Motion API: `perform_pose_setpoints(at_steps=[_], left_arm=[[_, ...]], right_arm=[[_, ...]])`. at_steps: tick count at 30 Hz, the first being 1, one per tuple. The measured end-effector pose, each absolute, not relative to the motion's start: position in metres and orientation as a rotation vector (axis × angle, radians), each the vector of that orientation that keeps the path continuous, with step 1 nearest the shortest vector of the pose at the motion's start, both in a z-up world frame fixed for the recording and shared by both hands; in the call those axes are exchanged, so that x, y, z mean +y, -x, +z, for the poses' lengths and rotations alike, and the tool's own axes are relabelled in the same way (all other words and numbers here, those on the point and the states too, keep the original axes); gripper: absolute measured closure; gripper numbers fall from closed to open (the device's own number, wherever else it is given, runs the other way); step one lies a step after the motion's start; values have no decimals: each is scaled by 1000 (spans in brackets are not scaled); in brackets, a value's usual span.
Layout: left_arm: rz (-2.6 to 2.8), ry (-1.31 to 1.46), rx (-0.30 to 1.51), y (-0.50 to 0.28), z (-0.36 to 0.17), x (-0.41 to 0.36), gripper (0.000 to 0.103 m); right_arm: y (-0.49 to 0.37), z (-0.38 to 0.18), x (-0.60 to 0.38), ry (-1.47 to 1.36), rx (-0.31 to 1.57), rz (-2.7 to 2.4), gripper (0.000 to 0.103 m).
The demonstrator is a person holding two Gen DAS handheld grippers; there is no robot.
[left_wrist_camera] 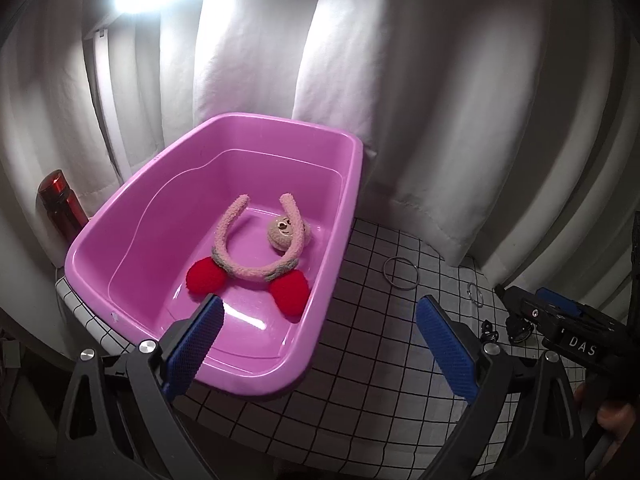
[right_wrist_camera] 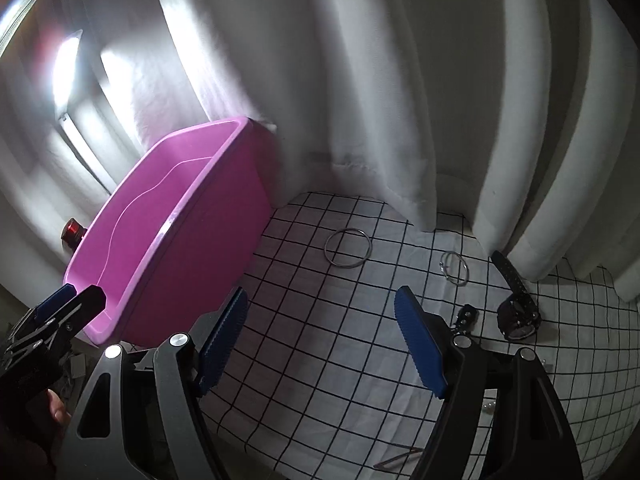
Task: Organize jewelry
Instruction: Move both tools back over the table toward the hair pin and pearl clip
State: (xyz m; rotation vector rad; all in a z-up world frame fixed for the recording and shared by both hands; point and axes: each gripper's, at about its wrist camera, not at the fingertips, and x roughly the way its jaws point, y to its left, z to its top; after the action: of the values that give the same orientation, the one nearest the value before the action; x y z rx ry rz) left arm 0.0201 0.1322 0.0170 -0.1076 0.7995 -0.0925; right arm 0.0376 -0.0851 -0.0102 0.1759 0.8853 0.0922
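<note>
A pink plastic tub (left_wrist_camera: 168,184) stands on a checked cloth; it also shows in the right wrist view (right_wrist_camera: 192,216). Inside lies a fuzzy pink headband (left_wrist_camera: 248,256) with red pompoms and a small bear face. On the cloth lie a large metal bangle (right_wrist_camera: 347,249), a smaller ring bangle (right_wrist_camera: 454,269), a black watch (right_wrist_camera: 518,312) and a small dark clasp piece (right_wrist_camera: 466,317). My left gripper (left_wrist_camera: 320,320) is open and empty over the tub's near right rim. My right gripper (right_wrist_camera: 322,320) is open and empty above the cloth, short of the bangles.
A red bottle (left_wrist_camera: 62,208) stands left of the tub. White curtains (left_wrist_camera: 400,100) hang close behind the table. The checked cloth (right_wrist_camera: 340,360) covers the table to the right of the tub. A thin stick-like item (right_wrist_camera: 396,462) lies near the front edge.
</note>
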Motion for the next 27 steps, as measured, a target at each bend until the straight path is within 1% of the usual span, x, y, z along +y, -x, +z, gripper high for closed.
perform_pose_setpoints(at_steps=[12, 17, 27], left_arm=[[-266, 19, 877, -10, -13, 46, 8], [-315, 6, 915, -4, -33, 19, 7], [-306, -22, 1012, 22, -85, -22, 6]], right_arm=[[51, -45, -202, -293, 942, -153, 31], [71, -58, -232, -303, 954, -204, 31], [84, -108, -270, -304, 1013, -194, 31]])
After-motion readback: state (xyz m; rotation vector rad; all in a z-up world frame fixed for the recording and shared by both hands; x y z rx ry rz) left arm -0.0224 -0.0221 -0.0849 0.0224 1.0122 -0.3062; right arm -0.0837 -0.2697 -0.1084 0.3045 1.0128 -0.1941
